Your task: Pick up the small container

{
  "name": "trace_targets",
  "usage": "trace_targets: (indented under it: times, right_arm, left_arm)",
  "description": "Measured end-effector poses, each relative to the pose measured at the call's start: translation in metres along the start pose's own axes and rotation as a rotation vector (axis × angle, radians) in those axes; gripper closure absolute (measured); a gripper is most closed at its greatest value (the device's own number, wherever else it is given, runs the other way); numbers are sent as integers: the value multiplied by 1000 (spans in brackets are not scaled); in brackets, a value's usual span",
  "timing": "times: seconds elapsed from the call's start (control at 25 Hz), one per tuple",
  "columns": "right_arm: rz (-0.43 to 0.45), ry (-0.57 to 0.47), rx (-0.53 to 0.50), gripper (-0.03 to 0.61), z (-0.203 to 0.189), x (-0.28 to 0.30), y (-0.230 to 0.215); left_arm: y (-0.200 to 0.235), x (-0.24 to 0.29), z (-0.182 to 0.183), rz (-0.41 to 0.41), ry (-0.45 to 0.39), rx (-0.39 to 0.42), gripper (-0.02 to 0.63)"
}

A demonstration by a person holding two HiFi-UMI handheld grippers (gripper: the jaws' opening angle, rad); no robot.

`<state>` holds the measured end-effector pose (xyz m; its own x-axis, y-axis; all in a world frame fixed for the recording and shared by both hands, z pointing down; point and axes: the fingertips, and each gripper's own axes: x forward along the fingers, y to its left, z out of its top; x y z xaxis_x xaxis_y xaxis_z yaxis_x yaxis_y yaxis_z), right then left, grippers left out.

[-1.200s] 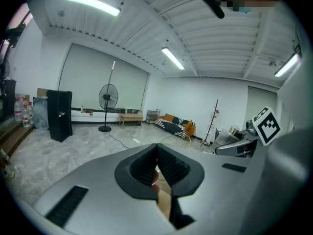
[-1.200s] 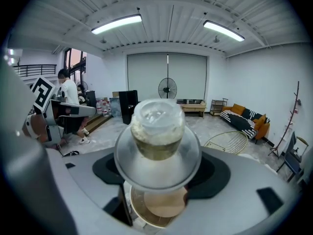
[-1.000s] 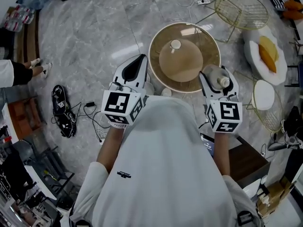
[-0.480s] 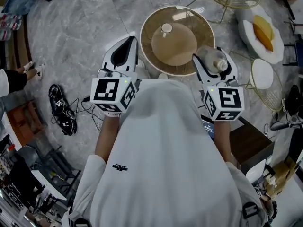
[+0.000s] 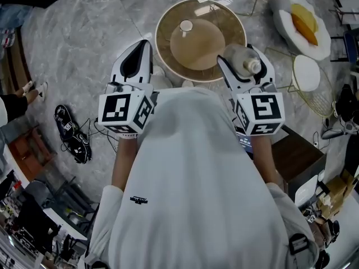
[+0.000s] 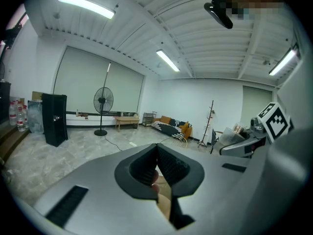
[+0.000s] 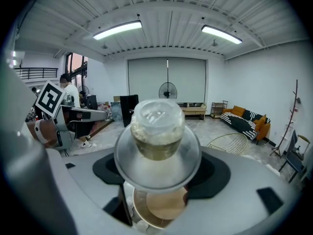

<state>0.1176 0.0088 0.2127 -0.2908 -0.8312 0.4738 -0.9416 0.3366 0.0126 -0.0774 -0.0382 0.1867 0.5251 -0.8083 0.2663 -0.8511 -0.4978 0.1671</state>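
Small container stays lifted, grip unchanged.
The jaws of my right gripper [image 5: 243, 60] stay clamped on the small container [image 7: 157, 131], over the round surface's [image 5: 166, 33] edge; my left gripper [image 5: 134, 58] is clenched, empty. The pickup looks done.

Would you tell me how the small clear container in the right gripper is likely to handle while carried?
The small container looks smooth and clear, so it may slip in the right gripper. It is small, so it is probably light. Its round body would likely roll if laid sideways.

Round glass table [image 5: 167, 54]; small white item [image 5: 185, 25] on top.
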Motion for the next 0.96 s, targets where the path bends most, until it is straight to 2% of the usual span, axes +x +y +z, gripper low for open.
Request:
trace_targets:
  times: [0.96]
  right_arm:
    - [-18,2,24,242,-9,-5,-14]
  left_arm:
    - [-20,2,-2,-29,23,17,595]
